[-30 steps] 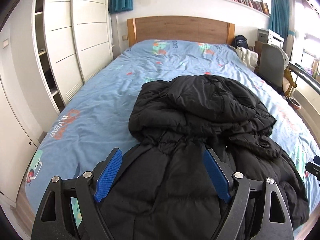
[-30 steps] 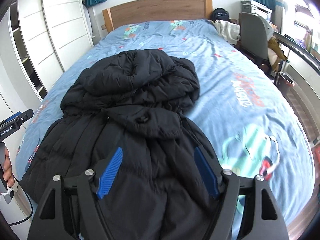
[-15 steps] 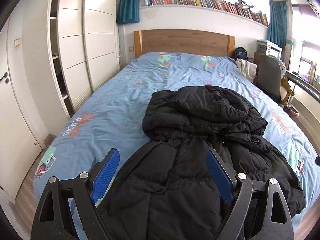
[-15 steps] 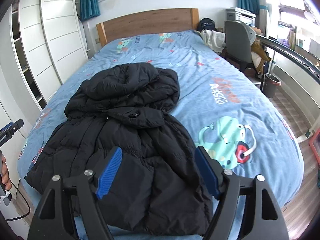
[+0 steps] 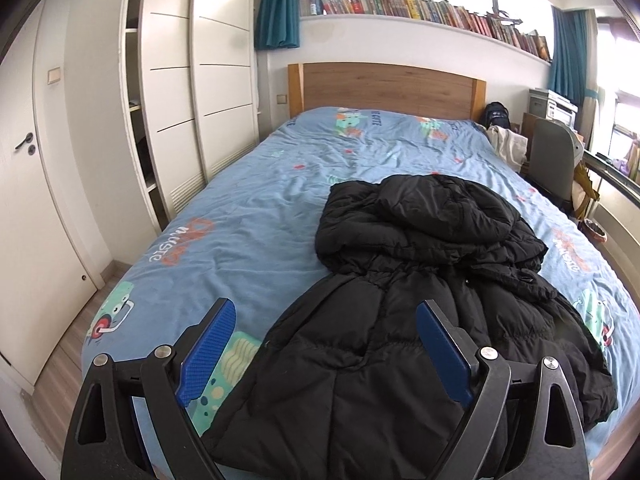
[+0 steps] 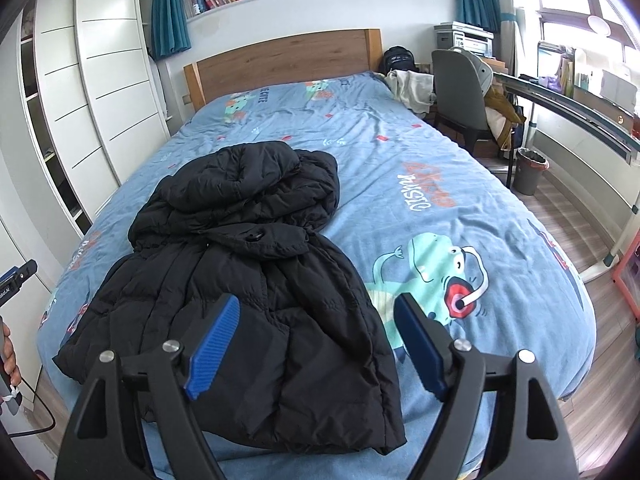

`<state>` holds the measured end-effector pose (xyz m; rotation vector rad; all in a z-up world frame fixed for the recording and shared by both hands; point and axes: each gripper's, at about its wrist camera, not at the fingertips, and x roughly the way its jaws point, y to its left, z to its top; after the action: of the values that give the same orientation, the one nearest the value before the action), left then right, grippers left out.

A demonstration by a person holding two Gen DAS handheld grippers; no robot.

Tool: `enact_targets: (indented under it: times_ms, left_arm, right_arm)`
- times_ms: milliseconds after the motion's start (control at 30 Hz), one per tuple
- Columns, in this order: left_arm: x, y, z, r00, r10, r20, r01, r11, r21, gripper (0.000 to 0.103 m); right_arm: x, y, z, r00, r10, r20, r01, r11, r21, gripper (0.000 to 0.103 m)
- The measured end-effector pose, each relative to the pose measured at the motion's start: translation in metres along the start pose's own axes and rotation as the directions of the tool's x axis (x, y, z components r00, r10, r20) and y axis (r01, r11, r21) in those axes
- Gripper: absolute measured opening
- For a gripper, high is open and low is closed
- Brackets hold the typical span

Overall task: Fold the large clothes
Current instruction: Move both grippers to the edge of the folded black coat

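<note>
**Black coat on bed, both grippers off it, jaws widening**

I see the black puffer coat (image 5: 420,320) lying on the bed (image 5: 248,216), near the foot end, hood toward the wooden headboard (image 5: 384,84). Its upper part is bunched in a lump, the lower body spread flatter toward me. In the right wrist view the coat (image 6: 240,272) sits on the left half of the bed (image 6: 460,168), hem close to the foot edge; a flap with a snap button lies across the middle.

My left gripper (image 5: 324,348) hangs above the hem, jaws opening, wide apart, nothing between the blue pads (image 5: 208,348), which touch nothing. My right gripper (image 6: 316,344) hangs over the coat's right hem corner, jaws opening too, pads clear of the fabric, holding nothing.

The bedcover is blue with cartoon prints (image 6: 436,276). White wardrobe (image 5: 200,92) along the left side of the bed, a door (image 5: 32,200) nearer me. Bookshelf (image 5: 420,6) above the headboard, teal curtains (image 5: 278,4). Grey chair (image 6: 460,92) and a bin (image 6: 530,170) right of the bed. At the left edge of the right wrist view, part of a hand (image 6: 8,356) holding the other handle.
</note>
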<state>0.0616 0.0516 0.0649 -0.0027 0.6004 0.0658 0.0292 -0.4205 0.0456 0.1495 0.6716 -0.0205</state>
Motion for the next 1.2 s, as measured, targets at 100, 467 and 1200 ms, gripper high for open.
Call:
enact_targets:
  times_ms: [100,467,1200]
  left_arm:
    - [-0.001,0.007,-0.002,1.000,0.011,-0.001,-0.011,1.000,-0.008,0.091]
    - [0.004,0.026,-0.007,0.999,0.042,-0.022,-0.043,0.999,-0.032,0.091]
    - [0.048,0.144,-0.062,0.971,0.009,-0.237,-0.065,0.970,-0.233,0.095]
  right_arm:
    - [-0.006,-0.006,-0.001,1.000,-0.005,0.009,0.005,1.000,0.009,0.080]
    - [-0.020,-0.041,-0.007,0.998,-0.048,0.030,0.045,0.995,0.089,0.080]
    - [0.012,-0.081,-0.059,0.995,0.011,-0.103,0.010,0.978,0.209,0.086]
